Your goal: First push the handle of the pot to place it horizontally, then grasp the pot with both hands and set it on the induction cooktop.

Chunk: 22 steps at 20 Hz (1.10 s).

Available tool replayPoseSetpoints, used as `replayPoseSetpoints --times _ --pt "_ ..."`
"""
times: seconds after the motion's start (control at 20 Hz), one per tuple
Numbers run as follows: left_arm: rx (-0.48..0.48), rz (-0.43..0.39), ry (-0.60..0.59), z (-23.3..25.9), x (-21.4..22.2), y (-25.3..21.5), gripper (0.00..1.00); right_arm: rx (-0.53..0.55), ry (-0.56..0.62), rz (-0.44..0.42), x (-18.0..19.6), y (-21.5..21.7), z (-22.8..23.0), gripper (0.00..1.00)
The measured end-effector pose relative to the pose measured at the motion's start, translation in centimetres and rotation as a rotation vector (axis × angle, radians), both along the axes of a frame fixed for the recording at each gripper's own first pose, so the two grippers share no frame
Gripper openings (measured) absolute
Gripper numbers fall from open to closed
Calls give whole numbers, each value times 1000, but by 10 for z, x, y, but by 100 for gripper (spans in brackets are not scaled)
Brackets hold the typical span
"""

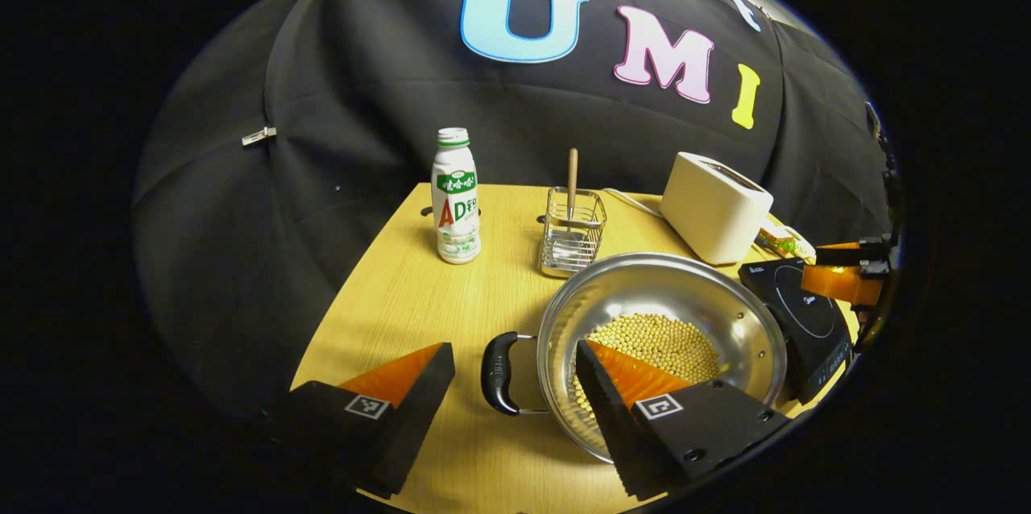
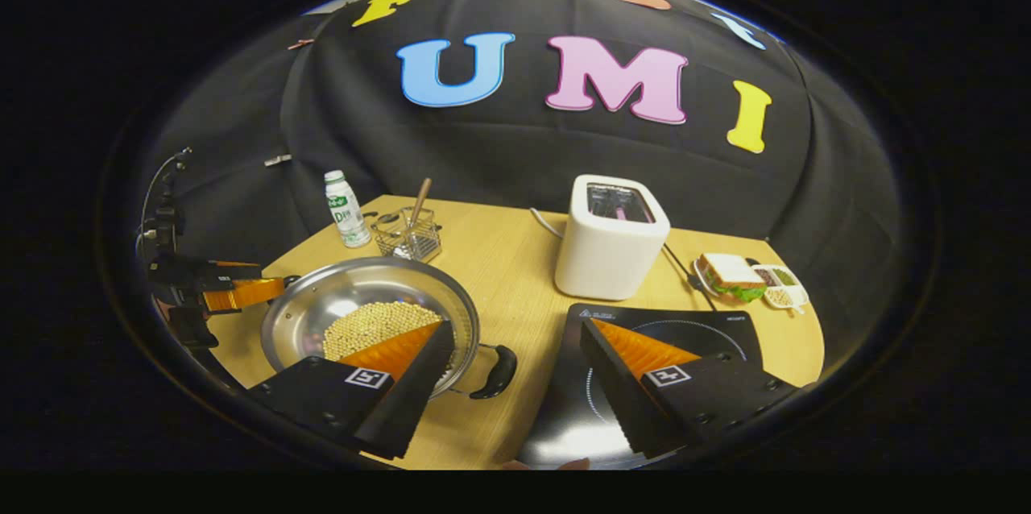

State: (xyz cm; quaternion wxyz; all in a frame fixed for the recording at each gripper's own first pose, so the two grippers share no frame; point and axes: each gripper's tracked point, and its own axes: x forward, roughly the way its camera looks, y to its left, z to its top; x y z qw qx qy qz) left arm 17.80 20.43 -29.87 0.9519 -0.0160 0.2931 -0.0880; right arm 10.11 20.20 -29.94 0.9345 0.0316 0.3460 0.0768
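I see both jaws spread wide, gripping nothing: left gripper [image 1: 515, 373] straddles the pot's [image 1: 660, 337] rim beside its handle [image 1: 501, 373], right gripper [image 2: 515, 349] likewise. Cooktop [image 2: 685, 325] sits at the pot's three o'clock; toaster [image 2: 612, 236] stands behind.

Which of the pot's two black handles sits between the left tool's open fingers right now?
The black loop handle on the steel pot's side away from the black induction cooktop; it sits between the left tool's fingers, untouched.
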Motion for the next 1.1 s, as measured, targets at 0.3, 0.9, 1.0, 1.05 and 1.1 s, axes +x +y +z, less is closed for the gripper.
replayPoseSetpoints --times 0.3,0.9,1.0,1.05,1.1 --pt "-15 -21 47 -24 12 -3 93 81 156 -20 -7 22 -55 99" --pt "-1 -44 71 -43 28 -13 80 68 296 -80 -6 36 -106 85" --pt "8 -47 76 -46 30 -11 73 82 308 -109 -2 34 -110 74" --pt "2 -52 74 -45 30 -12 69 91 319 -116 -4 33 -113 71" --pt "-2 -61 82 -47 29 -11 69 94 325 -122 -4 34 -112 71"
